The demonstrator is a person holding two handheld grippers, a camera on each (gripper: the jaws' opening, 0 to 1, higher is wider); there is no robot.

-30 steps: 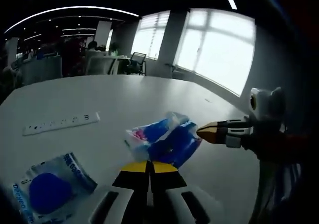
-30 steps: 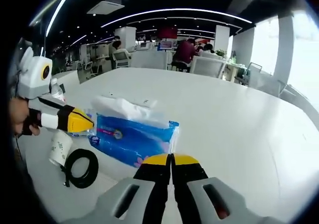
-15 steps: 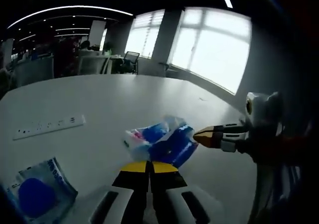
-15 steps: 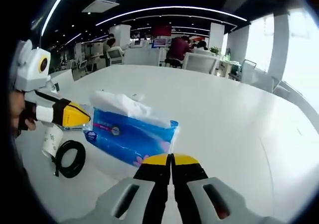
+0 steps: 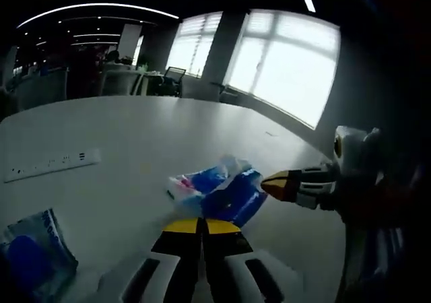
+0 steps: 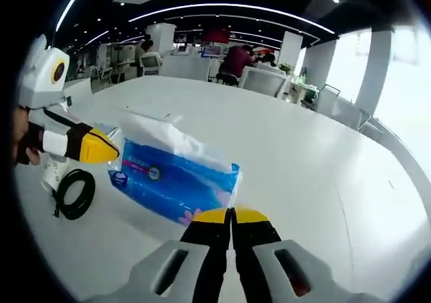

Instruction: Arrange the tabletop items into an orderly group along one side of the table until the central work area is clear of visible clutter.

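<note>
I had the blue tissue pack (image 6: 174,185) on the white worktop (image 6: 316,175), held from both ends: my right hand-held gripper (image 6: 232,215) had its jaws pressed together on the pack's near edge, and my left hand-held gripper (image 5: 202,225) pinched the opposite end. On my left side a coiled black cable (image 6: 71,194) lay just beside the pack, and a white power strip (image 5: 47,166) sat well apart.

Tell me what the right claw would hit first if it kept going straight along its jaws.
Most likely the blue tissue pack, lying just ahead of the right claw, whose jaws are closed together. They may already touch its near edge; depth is unclear.
</note>
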